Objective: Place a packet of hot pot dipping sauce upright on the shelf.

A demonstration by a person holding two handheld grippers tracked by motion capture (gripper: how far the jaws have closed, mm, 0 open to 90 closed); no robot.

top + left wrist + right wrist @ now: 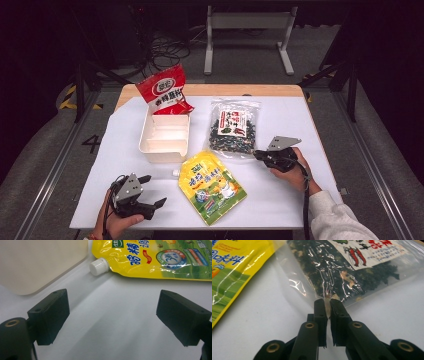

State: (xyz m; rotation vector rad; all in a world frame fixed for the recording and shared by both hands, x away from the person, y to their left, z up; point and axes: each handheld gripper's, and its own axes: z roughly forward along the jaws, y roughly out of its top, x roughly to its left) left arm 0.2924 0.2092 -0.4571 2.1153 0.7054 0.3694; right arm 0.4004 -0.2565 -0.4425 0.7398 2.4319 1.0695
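Nearest, the left gripper (150,192) hovers with jaws spread wide over bare white table (280,200) beside the yellow spouted pouch (211,186), while the right gripper (328,302) pinches the clear seaweed bag (342,270) at its edge, near the white tray (165,137) and red packet (164,91).

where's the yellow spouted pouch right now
In the high view the yellow spouted pouch lies flat at the table's near centre, in front of the white tray, between the open left gripper and the seaweed bag.
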